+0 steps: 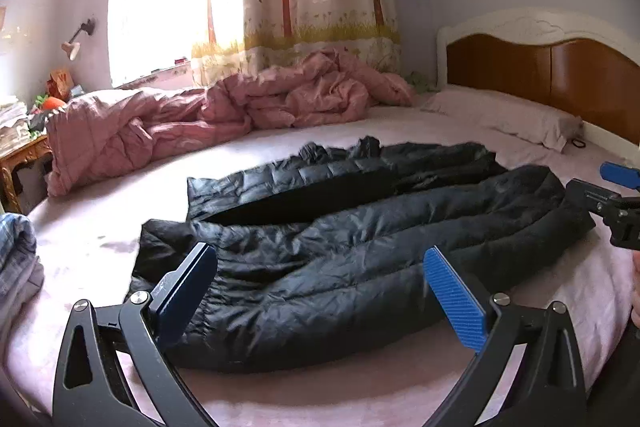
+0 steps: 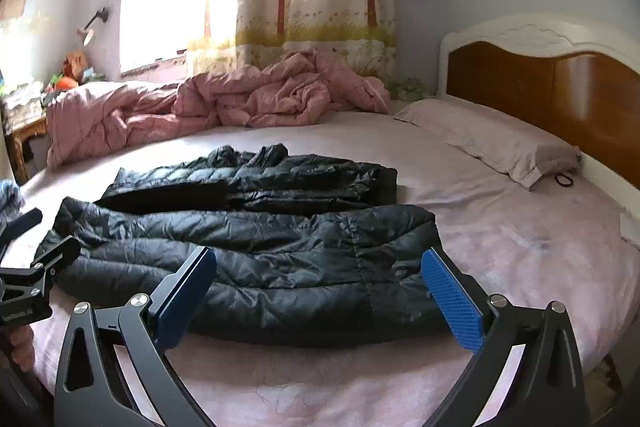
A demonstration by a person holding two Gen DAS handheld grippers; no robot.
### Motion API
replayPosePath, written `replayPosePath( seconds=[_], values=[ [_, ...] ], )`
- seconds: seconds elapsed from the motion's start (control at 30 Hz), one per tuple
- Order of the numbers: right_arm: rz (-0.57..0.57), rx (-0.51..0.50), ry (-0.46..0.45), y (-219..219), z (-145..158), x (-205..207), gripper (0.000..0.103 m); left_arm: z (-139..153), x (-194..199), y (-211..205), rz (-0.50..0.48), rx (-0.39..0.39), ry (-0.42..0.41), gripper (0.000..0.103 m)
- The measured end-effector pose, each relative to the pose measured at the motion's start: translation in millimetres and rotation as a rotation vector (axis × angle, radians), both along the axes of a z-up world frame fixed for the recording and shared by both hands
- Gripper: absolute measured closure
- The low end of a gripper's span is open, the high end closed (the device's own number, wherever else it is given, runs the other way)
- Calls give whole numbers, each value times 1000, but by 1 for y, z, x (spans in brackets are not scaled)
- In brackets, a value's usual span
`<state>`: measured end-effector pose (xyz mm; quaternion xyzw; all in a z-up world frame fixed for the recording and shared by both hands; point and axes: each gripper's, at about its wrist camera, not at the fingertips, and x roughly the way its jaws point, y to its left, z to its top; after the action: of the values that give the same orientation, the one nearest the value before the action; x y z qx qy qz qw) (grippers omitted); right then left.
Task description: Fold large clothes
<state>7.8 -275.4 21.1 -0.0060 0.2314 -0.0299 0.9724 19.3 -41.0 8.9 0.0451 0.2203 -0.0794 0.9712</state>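
On the pink bed (image 2: pixel 500 247) the black coat (image 2: pixel 248 259) is lying flat, folded lengthwise. The left gripper (image 1: pixel 320 279) and right gripper (image 2: pixel 320 279) are hovering over its near edge, both spread wide, pinching nothing.

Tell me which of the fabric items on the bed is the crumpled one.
The pink quilt, bunched in a heap at the far side under the curtain. The black puffer coat lies spread flat near the grippers, and the pillow lies smooth.

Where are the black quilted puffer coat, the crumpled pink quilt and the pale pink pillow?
black quilted puffer coat (image 2: pixel 280 267), right wrist view, front panel.
crumpled pink quilt (image 1: pixel 240 111), left wrist view, bunched middle.
pale pink pillow (image 2: pixel 488 139), right wrist view, top face.
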Motion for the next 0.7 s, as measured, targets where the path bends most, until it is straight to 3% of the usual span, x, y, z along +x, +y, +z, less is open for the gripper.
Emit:
replayPosePath(
  seconds=[0.07,0.2,0.3,0.43,0.57,0.7],
  values=[
    [8,-26,14,3,-4,1,0,-8,7,-2,-20,-15,39,1],
    [16,-115,68,9,-17,9,0,-28,17,-11,33,104,94,1],
    [17,-146,99,9,-25,13,0,-37,19,-12,25,109,137,1],
    [28,-180,138,14,-35,19,0,-44,22,-16,19,173,155,0],
    [1,-324,167,24,-50,23,0,-58,18,-17,-6,254,194,0],
    [67,-358,201,32,-58,22,0,-67,16,-16,2,305,206,0]
  ],
)
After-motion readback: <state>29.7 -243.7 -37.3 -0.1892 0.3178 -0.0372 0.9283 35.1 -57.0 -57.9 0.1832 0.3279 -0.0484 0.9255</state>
